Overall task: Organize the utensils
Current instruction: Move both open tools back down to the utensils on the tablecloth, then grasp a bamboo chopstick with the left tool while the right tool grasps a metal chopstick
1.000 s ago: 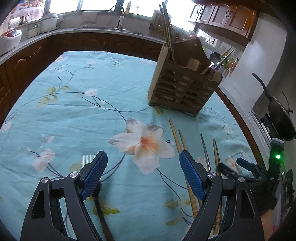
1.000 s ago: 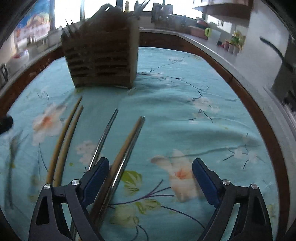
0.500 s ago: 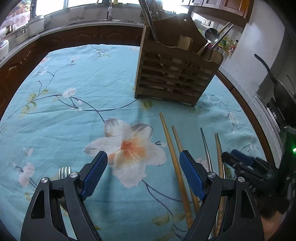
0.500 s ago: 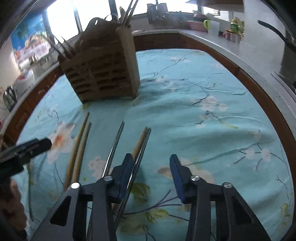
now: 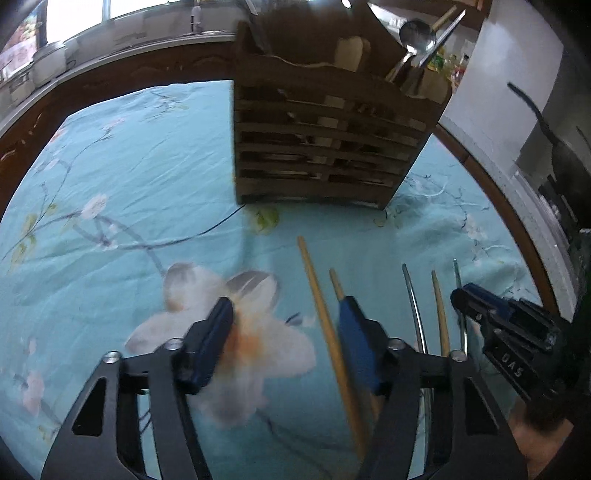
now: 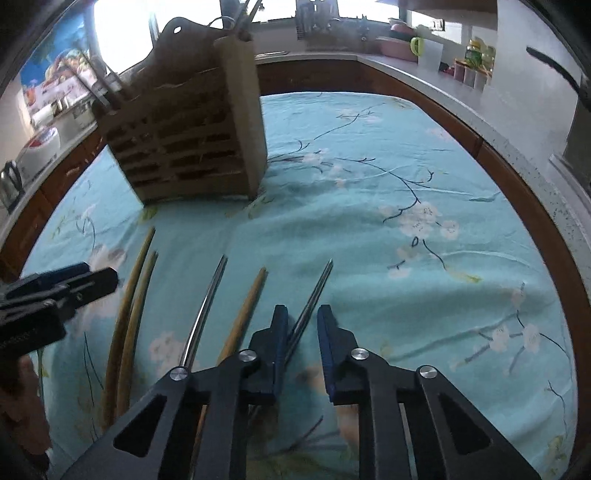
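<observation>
Several chopsticks lie side by side on the floral cloth. In the right wrist view my right gripper [image 6: 302, 321] straddles a metal chopstick [image 6: 313, 298], its jaws narrowed around it with a small gap left. A wooden chopstick [image 6: 246, 311] and a curved metal one [image 6: 205, 309] lie to its left, then a bamboo pair [image 6: 133, 295]. In the left wrist view my left gripper [image 5: 288, 325] is half open, with one bamboo chopstick [image 5: 321, 306] between its fingers. A slatted wooden utensil holder [image 5: 325, 136] stands beyond, with a spoon [image 5: 415, 35] in it.
The table carries a turquoise floral cloth [image 6: 388, 206]. Dark wooden counters ring the table. A black pan handle [image 5: 532, 110] sticks out at the right. The two grippers sit close together, and the left one shows in the right wrist view [image 6: 55, 291].
Both grippers have narrowed and moved forward toward the chopsticks. The right one closed in around the metal chopstick; the left one shifted right over the bamboo pair.
</observation>
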